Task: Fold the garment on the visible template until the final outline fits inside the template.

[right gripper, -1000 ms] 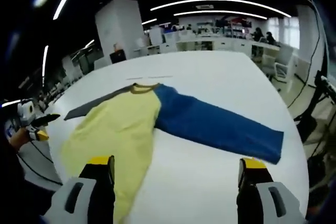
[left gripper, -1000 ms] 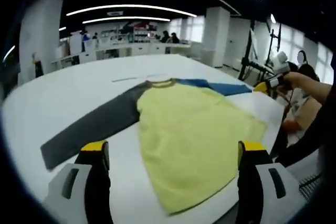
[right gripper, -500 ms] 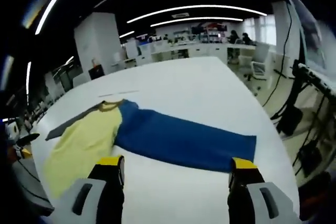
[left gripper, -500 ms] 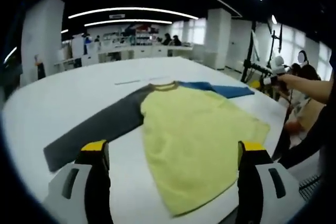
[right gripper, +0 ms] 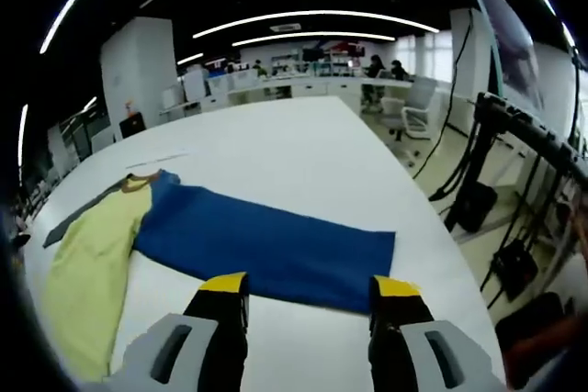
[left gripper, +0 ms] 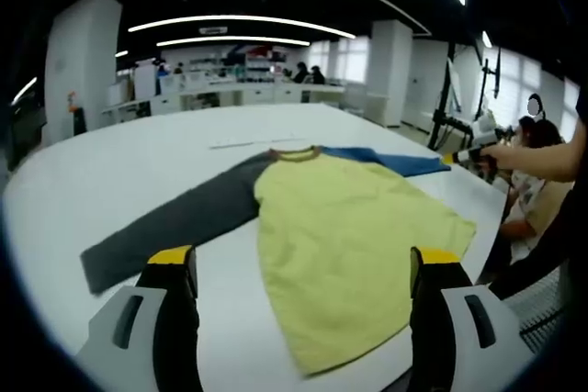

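— Where is the garment [left gripper: 340, 218]?
— Flat on the white bench [right gripper: 276, 144], blue sleeve [right gripper: 266, 245] outstretched.
— The grippers?
— Left gripper [left gripper: 299, 268] and right gripper [right gripper: 308, 291] hover, jaws apart, seemingly holding nothing.

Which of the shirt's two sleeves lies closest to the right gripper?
The blue sleeve: its cuff end lies just beyond the open right gripper. The grey sleeve stretches out on the far side of the yellow body, near the left gripper.

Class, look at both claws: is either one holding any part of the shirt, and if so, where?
Nothing is held. The left claw and right claw are open above the white table; the yellow-bodied shirt with grey and blue sleeves lies flat and free.
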`<state>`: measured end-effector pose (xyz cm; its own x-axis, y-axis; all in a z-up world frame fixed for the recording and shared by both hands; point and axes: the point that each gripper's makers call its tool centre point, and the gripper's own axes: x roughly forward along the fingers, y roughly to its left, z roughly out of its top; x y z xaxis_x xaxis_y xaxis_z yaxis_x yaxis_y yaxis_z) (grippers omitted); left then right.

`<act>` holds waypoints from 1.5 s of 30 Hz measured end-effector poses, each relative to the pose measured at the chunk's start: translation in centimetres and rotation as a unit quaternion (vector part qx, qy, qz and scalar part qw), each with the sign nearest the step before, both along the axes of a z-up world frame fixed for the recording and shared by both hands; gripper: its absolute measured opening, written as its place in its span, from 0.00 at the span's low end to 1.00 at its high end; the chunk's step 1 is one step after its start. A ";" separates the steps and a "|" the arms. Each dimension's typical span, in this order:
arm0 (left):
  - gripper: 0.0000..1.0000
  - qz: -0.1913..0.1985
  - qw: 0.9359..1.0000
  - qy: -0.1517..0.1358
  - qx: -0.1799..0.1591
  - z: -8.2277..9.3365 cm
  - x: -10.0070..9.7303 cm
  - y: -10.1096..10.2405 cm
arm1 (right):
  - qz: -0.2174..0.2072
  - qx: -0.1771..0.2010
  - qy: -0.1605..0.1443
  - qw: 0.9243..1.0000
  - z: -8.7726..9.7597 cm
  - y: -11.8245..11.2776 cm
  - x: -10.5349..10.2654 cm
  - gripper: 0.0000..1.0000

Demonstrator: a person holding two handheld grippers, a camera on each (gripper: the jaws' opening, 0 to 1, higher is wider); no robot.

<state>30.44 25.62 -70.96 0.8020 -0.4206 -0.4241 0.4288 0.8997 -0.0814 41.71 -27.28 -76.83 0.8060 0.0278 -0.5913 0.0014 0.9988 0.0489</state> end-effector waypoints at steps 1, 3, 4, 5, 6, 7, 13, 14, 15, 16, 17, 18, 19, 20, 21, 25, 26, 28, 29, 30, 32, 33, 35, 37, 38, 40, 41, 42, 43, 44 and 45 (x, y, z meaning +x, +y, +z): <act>0.92 0.001 1.000 0.000 0.000 0.0 0.0 0.0 | -0.004 -0.003 0.004 1.000 -0.2 -0.2 -0.1 0.44; 0.92 0.002 1.000 -0.001 0.002 0.1 0.0 0.1 | -0.007 -0.007 0.004 1.000 -0.5 -0.5 -0.2 0.42; 0.91 0.003 1.000 -0.001 0.003 0.1 0.0 0.1 | -0.014 -0.007 0.011 1.000 -1.0 -0.9 -0.3 0.40; 0.91 0.003 1.000 -0.001 0.004 0.1 0.0 0.2 | -0.018 -0.009 0.012 1.000 -1.2 -1.1 -0.3 0.38; 0.91 0.004 1.000 -0.002 0.007 0.1 0.0 0.2 | -0.023 -0.007 0.014 1.000 -1.4 -1.5 -0.3 0.36; 0.91 0.004 1.000 -0.003 0.008 0.1 0.0 0.2 | -0.026 -0.006 0.014 1.000 -1.5 -1.6 -0.3 0.34; 0.89 0.002 1.000 -0.002 0.012 0.0 -0.2 0.1 | -0.037 -0.011 0.014 0.999 -1.8 -2.3 0.0 0.28; 0.88 0.003 1.000 -0.002 0.012 0.0 -0.2 0.1 | -0.038 -0.012 0.015 0.999 -1.8 -2.4 0.0 0.27; 0.88 0.004 1.000 -0.002 0.013 0.0 -0.2 0.2 | -0.042 -0.014 0.017 0.999 -1.9 -2.6 0.0 0.27; 0.87 0.003 1.000 -0.002 0.015 0.0 -0.2 0.2 | -0.045 -0.016 0.016 0.999 -1.9 -3.0 0.1 0.26; 0.87 0.002 1.000 0.002 0.022 -0.1 -0.3 0.3 | -0.050 -0.021 0.014 0.998 -2.0 -3.8 0.4 0.26; 0.86 0.001 0.999 0.005 0.032 -0.3 -0.4 0.4 | -0.053 -0.025 0.016 0.998 -2.0 -4.0 0.4 0.26; 0.86 -0.001 0.999 0.005 0.039 -0.4 -0.4 0.4 | -0.057 -0.030 0.022 0.998 -2.3 -4.3 0.2 0.26; 0.86 -0.002 0.999 0.005 0.040 -0.4 -0.4 0.4 | -0.058 -0.030 0.025 0.998 -2.4 -4.3 0.1 0.27; 0.86 -0.002 0.999 0.005 0.039 -0.4 -0.4 0.4 | -0.059 -0.026 0.024 0.998 -2.4 -4.3 0.0 0.26; 0.84 0.002 0.999 0.006 0.034 -0.4 -0.4 0.4 | -0.062 -0.020 0.023 0.998 -2.0 -3.7 -0.3 0.24; 0.85 0.003 0.999 0.007 0.034 -0.5 -0.4 0.4 | -0.062 -0.018 0.024 0.998 -2.2 -3.8 -0.2 0.21; 0.84 0.003 0.999 0.008 0.035 -0.5 -0.4 0.4 | -0.069 -0.017 0.026 0.997 -2.2 -4.0 -0.2 0.16; 0.84 0.002 0.999 0.008 0.035 -0.5 -0.4 0.3 | -0.072 -0.015 0.026 0.997 -2.1 -3.9 -0.2 0.15; 0.84 0.001 0.999 0.009 0.034 -0.5 -0.4 0.3 | -0.076 -0.015 0.025 0.997 -2.0 -3.8 -0.4 0.14; 0.83 0.001 0.999 0.010 0.036 -0.6 -0.4 0.3 | -0.086 -0.013 0.027 0.996 -1.9 -3.7 -0.6 0.11; 0.83 0.001 0.999 0.012 0.037 -0.7 -0.4 0.3 | -0.087 -0.014 0.027 0.996 -1.9 -3.7 -0.7 0.10; 0.84 0.001 0.999 0.012 0.031 -0.6 -0.4 0.3 | -0.085 -0.014 0.027 0.996 -1.8 -3.5 -0.8 0.09; 0.84 0.000 1.000 0.014 0.028 -0.7 -0.3 0.2 | -0.080 -0.016 0.024 0.996 -1.8 -3.3 -0.9 0.07; 0.84 0.000 0.999 0.015 0.028 -0.7 -0.3 0.2 | -0.076 -0.017 0.022 0.997 -1.7 -3.2 -0.9 0.06; 0.85 -0.003 0.999 0.014 0.029 -0.8 -0.3 0.1 | -0.073 -0.021 0.025 0.997 -1.7 -3.2 -1.0 0.02; 0.86 -0.004 0.999 0.014 0.030 -0.8 -0.3 0.1 | -0.071 -0.021 0.026 0.997 -1.7 -3.1 -1.1 0.01; 0.86 -0.004 0.999 0.014 0.031 -0.8 -0.3 0.1 | -0.070 -0.019 0.026 0.997 -1.7 -3.1 -1.1 0.01; 0.86 -0.005 0.999 0.014 0.031 -0.8 -0.3 0.1 | -0.070 -0.019 0.027 0.997 -1.7 -3.1 -1.2 0.01; 0.86 -0.004 0.999 0.015 0.031 -0.9 -0.3 0.1 | -0.070 -0.018 0.028 0.997 -1.7 -3.1 -1.2 0.00; 0.86 -0.004 0.999 0.015 0.031 -0.9 -0.3 0.1 | -0.070 -0.018 0.030 0.997 -1.7 -3.2 -1.3 0.00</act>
<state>30.14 25.69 -71.84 0.7852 -0.3992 -0.4734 0.4338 0.9001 -0.0395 40.41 -30.44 -78.51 0.7631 -0.1044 -0.6378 0.1419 0.9899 0.0078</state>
